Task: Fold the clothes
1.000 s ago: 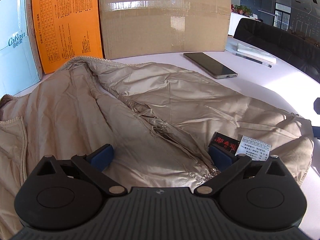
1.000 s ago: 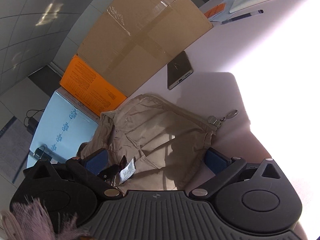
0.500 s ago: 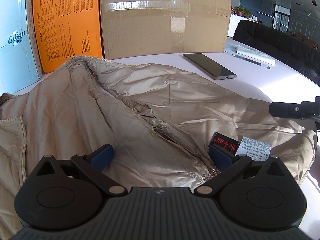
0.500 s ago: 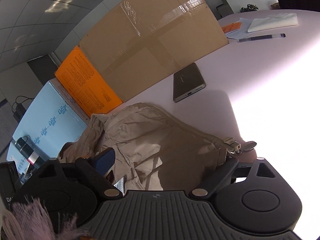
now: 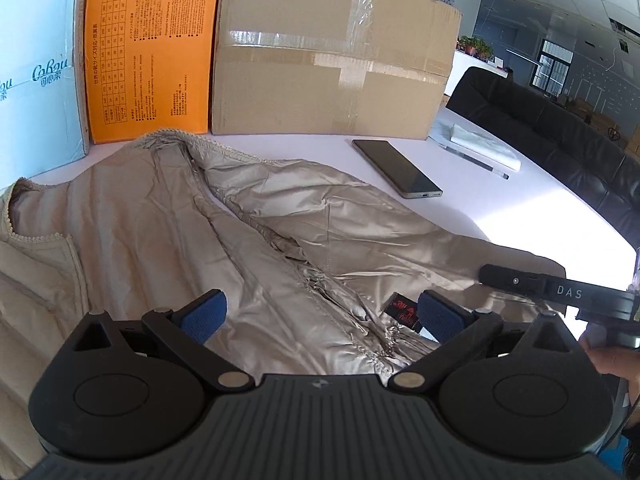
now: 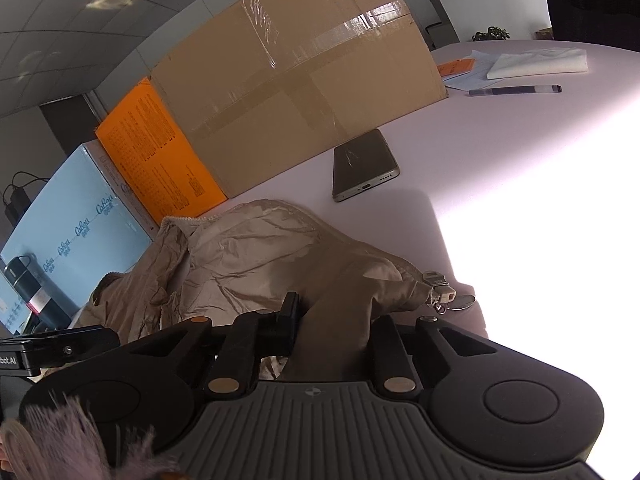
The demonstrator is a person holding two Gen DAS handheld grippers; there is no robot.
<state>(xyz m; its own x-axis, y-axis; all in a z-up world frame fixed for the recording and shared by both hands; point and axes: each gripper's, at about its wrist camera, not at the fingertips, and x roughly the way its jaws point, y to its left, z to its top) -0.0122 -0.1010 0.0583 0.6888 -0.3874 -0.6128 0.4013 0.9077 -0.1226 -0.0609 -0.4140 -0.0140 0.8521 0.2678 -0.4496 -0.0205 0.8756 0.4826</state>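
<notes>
A beige shiny jacket point(image 5: 168, 232) lies spread open on the white table point(image 5: 500, 208), lining up, with a black label point(image 5: 404, 308) near its hem. My left gripper point(image 5: 320, 316) hovers low over the hem, open, its blue pads point(image 5: 202, 314) wide apart and nothing between them. In the right wrist view my right gripper point(image 6: 332, 324) is shut on a fold of the jacket point(image 6: 260, 248) at its right edge, beside the zipper pull point(image 6: 444, 296). The right gripper's body point(image 5: 560, 292) shows at the right of the left wrist view.
A phone point(image 5: 400, 168) lies just beyond the jacket. A cardboard box point(image 5: 332, 60), an orange box point(image 5: 148, 52) and a light blue box point(image 5: 36, 80) stand along the back. A pen point(image 6: 516, 90) and folded papers lie far right. Black chairs point(image 5: 540, 132) line the table's edge.
My right gripper dropped to the jacket's right edge and closed on the fabric; it was open before. The left gripper has stayed in place, open.
</notes>
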